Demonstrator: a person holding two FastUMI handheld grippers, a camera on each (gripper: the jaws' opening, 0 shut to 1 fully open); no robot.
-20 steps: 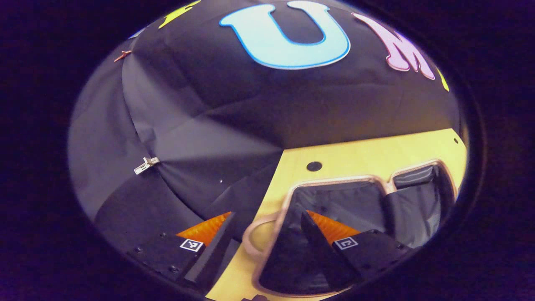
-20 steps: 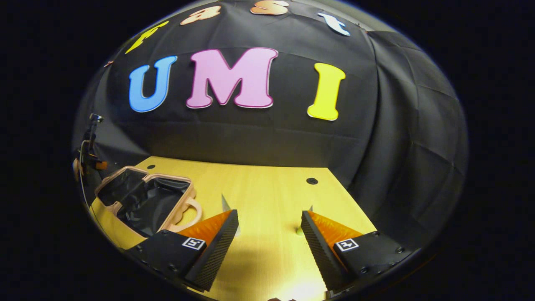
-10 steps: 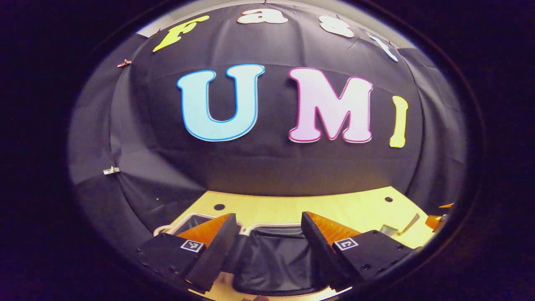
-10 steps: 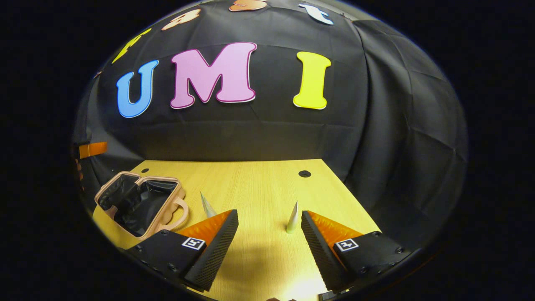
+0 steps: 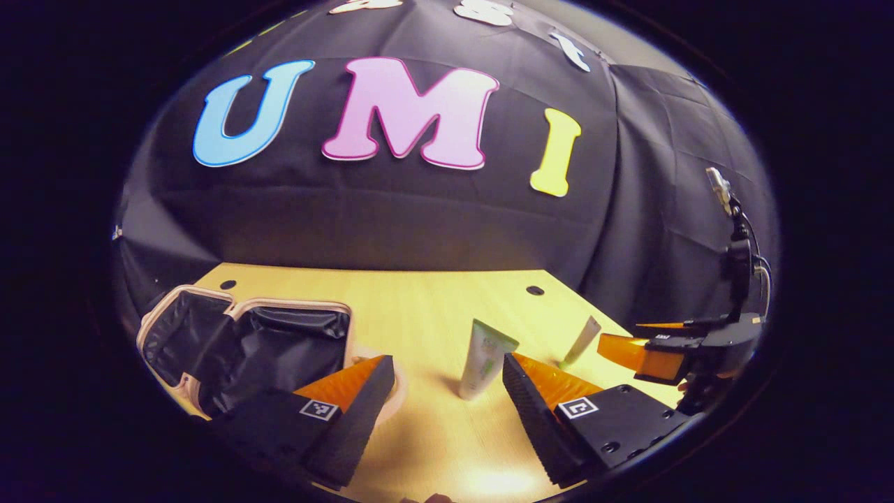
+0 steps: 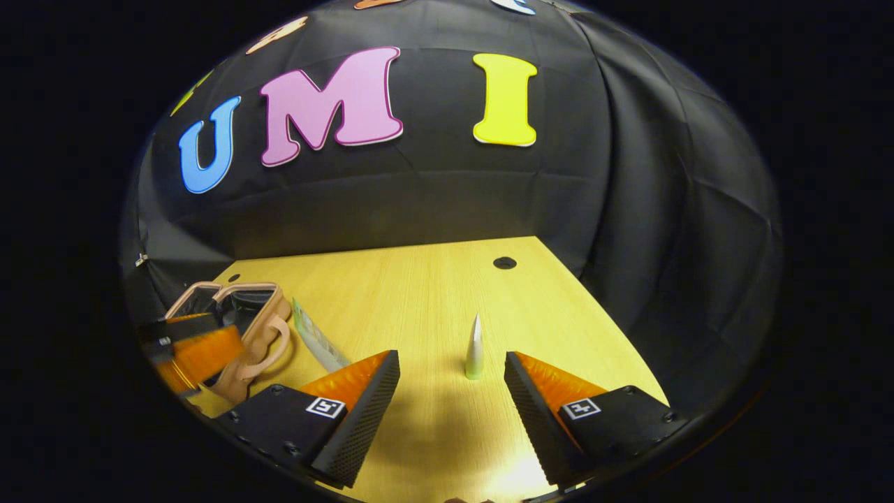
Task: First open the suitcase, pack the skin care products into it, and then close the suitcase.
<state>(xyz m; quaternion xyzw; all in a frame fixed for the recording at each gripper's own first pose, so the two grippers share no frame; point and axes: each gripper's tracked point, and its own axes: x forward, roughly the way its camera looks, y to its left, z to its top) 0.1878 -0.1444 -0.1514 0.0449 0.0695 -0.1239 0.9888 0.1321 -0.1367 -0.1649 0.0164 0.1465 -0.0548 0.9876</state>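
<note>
My left gripper (image 5: 447, 388) has swung from the open suitcase (image 5: 244, 342), now at nine o'clock, to face the white tube (image 5: 482, 358) at twelve. My right gripper (image 6: 450, 391) has neared the slim tube (image 6: 475, 347). Both jaws gape, empty; packing can begin.

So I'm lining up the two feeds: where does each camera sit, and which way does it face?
Left gripper view: rides the left claw, facing the booth's back wall over the table; open suitcase at left, right claw at far right.
Right gripper view: rides the right claw, facing the same wall; left claw at far left.
Shared: suitcase, both skin care tubes.
</note>
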